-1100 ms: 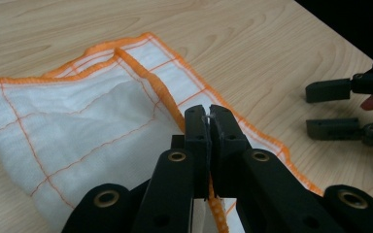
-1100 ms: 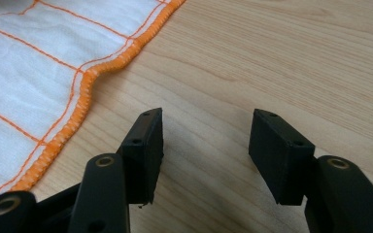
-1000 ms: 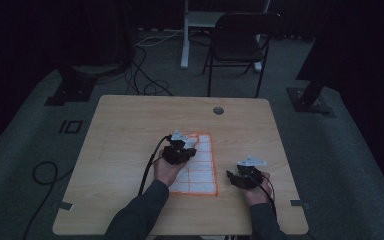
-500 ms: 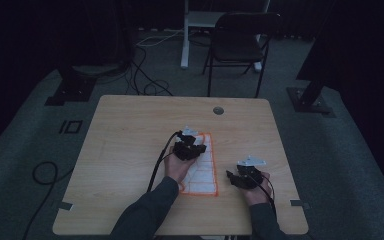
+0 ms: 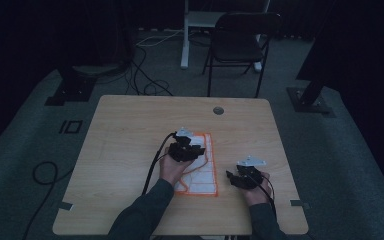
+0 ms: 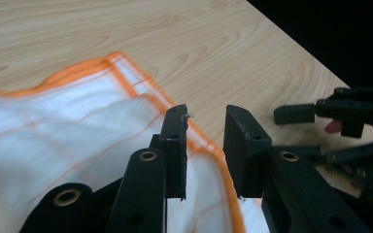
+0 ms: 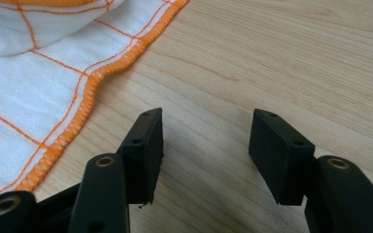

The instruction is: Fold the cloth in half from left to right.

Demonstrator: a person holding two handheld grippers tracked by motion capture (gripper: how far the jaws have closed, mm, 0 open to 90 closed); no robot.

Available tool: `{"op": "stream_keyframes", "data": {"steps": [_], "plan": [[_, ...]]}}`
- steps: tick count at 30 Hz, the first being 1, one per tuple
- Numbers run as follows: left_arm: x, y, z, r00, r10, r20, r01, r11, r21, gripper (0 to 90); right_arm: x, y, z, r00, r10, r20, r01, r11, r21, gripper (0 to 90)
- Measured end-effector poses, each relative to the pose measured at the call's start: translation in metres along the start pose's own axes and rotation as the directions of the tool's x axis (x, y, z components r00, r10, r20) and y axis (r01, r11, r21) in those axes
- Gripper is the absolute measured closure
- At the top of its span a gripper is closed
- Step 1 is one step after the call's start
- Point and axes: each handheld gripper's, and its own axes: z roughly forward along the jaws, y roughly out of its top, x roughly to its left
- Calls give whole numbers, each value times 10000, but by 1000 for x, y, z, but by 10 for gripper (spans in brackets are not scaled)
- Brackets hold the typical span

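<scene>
A white cloth (image 5: 206,176) with an orange hem and orange grid lines lies rumpled on the wooden table (image 5: 130,130), right of centre. My left gripper (image 5: 186,148) hovers over the cloth's far half. In the left gripper view its jaws (image 6: 206,141) stand open just above the cloth's (image 6: 77,121) orange edge, with nothing between them. My right gripper (image 5: 244,175) rests on bare wood just right of the cloth. Its jaws (image 7: 204,145) are wide open and empty, with the cloth's (image 7: 29,82) hem to their left.
A round grommet (image 5: 218,110) sits near the table's far edge. Behind the table stand a dark chair (image 5: 240,45) and a white post (image 5: 185,40), with cables on the floor (image 5: 145,85). Black stand bases (image 5: 72,87) lie on either side.
My left gripper has moved a little to the right, farther over the cloth. The right gripper has stayed where it was.
</scene>
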Motion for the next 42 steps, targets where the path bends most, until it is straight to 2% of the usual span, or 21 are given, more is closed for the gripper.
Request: {"op": "stream_keyframes", "data": {"steps": [5, 13, 14, 16, 19, 22, 25, 29, 31, 34, 39, 42], "plan": [[3, -18, -22, 9999, -58, -118, 57, 10000, -52, 677, 1, 0, 0, 10000, -57, 2, 57, 10000, -6, 462], [-5, -45, -45, 9998, 129, 132, -128, 9999, -59, 593, 3, 0, 0, 10000, -34, -38, 34, 10000, 11, 461], [-6, -48, -47, 9995, 168, 249, -165, 9998, -97, 587, 3, 0, 0, 10000, -60, -53, 60, 10000, 8, 461], [-11, -55, -51, 9988, 436, 239, -437, 9990, 19, 557, 3, 0, 0, 10000, -71, -55, 71, 10000, 7, 460], [-13, -62, -55, 9978, 640, 172, -641, 9979, 52, 540, 4, 0, 0, 9999, -98, -57, 98, 10000, -6, 460], [-12, -67, -54, 9973, 730, -8, -730, 9970, 268, 542, 4, 0, 0, 9999, -106, -62, 106, 9999, -7, 460], [-10, -70, -52, 9977, 677, 51, -679, 9968, 426, 591, 4, 0, 0, 9999, -109, -63, 109, 9999, -13, 460], [-15, -68, -44, 9949, 900, 448, -927, 9936, 643, 807, 4, 0, 1, 9999, -106, -63, 106, 9999, -20, 460], [-21, -65, -38, 9922, 996, 744, -1043, 9925, 632, 870, 4, 0, 1, 9999, -107, -68, 107, 9999, -21, 460], [-32, -57, -28, 9876, 1041, 1179, -1110, 9923, 540, 881, 4, 0, 1, 9999, -101, -63, 101, 9999, -14, 460], [-48, -51, -14, 9821, 1227, 1428, -1312, 9900, 516, 884, 3, 0, 0, 10000, -77, -59, 77, 10000, -34, 460], [-53, -51, -9, 9801, 1257, 1537, -1350, 9895, 514, 884, 3, 0, 0, 10000, -57, -68, 57, 10000, -34, 460]]}}
